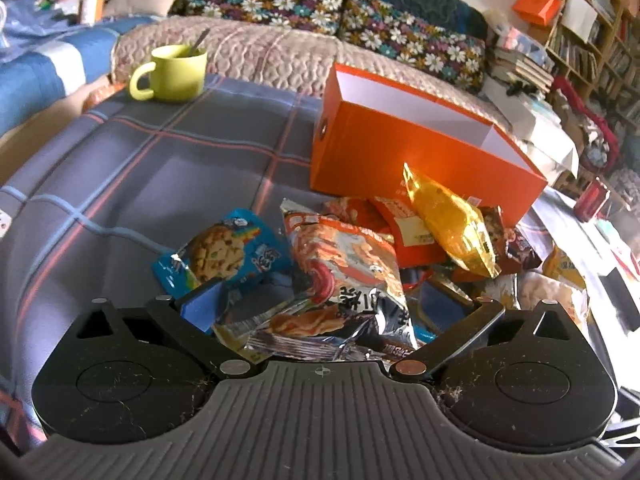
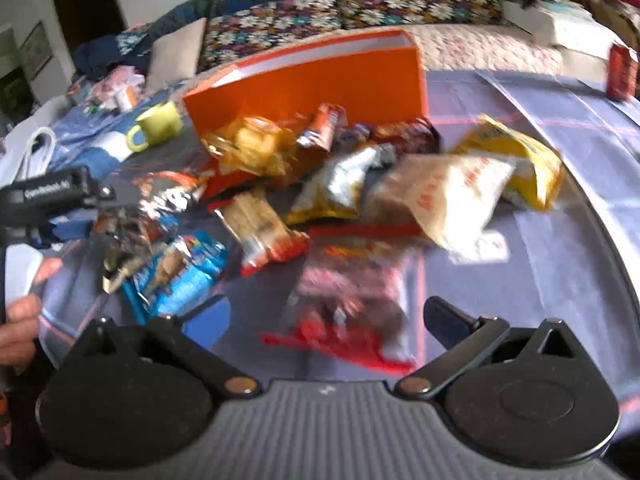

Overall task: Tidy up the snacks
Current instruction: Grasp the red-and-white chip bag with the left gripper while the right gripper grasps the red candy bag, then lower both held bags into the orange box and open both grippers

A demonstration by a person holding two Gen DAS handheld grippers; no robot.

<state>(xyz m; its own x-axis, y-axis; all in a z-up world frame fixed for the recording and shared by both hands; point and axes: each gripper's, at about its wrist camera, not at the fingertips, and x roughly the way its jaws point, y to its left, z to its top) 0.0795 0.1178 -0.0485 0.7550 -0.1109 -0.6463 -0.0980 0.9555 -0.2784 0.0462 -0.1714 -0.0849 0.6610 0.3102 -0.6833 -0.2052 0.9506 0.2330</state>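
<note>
Plaid cloth covers the worktop [image 1: 120, 184], where the snack pile lies before the orange box [image 1: 400, 148]; the left gripper [image 1: 332, 316], fingers apart, straddles an orange noodle packet [image 1: 344, 264] running lengthwise away from it, while the right gripper [image 2: 320, 320], fingers apart, hovers over a red packet [image 2: 352, 296].
</note>
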